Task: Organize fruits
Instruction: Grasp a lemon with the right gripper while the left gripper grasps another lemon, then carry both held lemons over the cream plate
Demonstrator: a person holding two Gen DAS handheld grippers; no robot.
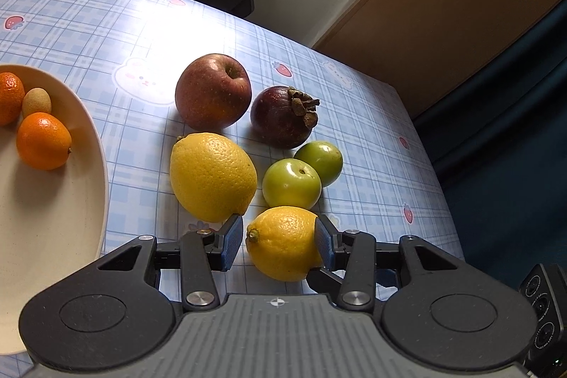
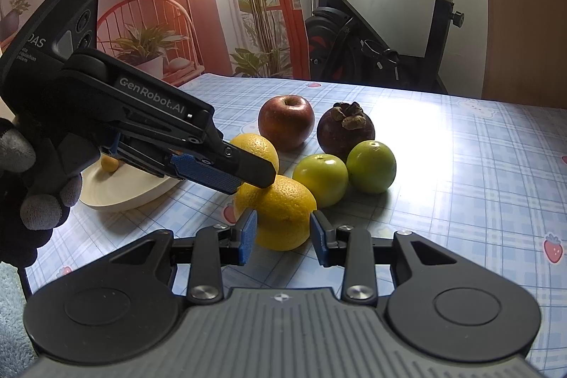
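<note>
Straddling the smaller lemon [image 1: 283, 243] on the checked tablecloth [image 1: 372, 165] with the left gripper [image 1: 278, 236], one pad against the peel and the other just short of it, so parted rather than clamped. Holding the right gripper [image 2: 283, 236] near the same lemon, fingers parted and empty. Just beyond, a bigger lemon [image 1: 212, 178], two green fruits [image 1: 291, 183], an apple [image 1: 212, 91] and a dark purple fruit [image 1: 280, 117]; off to the left, a cream plate [image 1: 53, 218] with small oranges [image 1: 43, 141].
</note>
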